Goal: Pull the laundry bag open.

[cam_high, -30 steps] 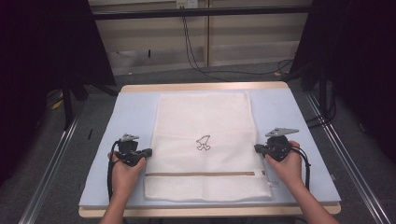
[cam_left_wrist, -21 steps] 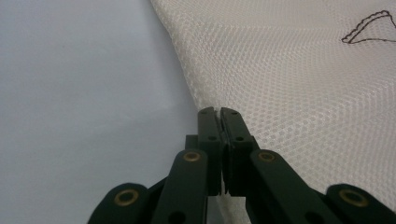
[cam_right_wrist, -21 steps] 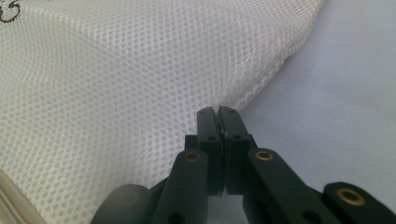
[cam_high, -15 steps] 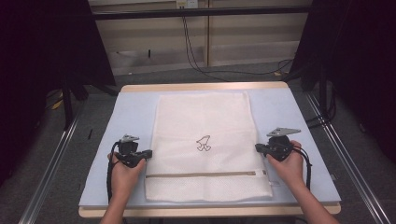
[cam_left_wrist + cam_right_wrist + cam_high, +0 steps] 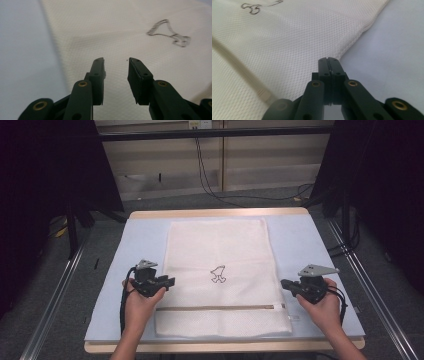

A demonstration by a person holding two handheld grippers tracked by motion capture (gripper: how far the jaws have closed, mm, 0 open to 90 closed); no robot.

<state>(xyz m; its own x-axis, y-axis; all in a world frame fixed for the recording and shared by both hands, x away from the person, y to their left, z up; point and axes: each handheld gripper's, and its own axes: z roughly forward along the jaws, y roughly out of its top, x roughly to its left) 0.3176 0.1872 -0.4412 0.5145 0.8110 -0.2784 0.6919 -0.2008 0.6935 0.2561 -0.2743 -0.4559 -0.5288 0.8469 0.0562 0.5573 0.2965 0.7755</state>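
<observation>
A white mesh bag (image 5: 220,245) lies flat on the pale blue mat (image 5: 140,245), with a small black drawn figure (image 5: 218,274) at its middle and a tan zip strip (image 5: 220,308) near its front end. My left gripper (image 5: 170,281) sits at the bag's left edge. Its jaws (image 5: 116,61) have just been opening and stand apart over the mesh (image 5: 112,30) with nothing between them. My right gripper (image 5: 284,283) is at the bag's right edge. Its jaws (image 5: 328,59) are pressed together, with no cloth seen between them, just over the edge of the mesh (image 5: 287,37).
The mat covers a wooden table (image 5: 220,213). Metal rails (image 5: 55,295) run along both sides on the floor. Black cables (image 5: 210,175) hang by the back wall. Bare mat lies on either side of the bag.
The left gripper's jaws have opened from shut. The right hand has shifted a little to the right, away from the bag's edge. The bag lies as before.
</observation>
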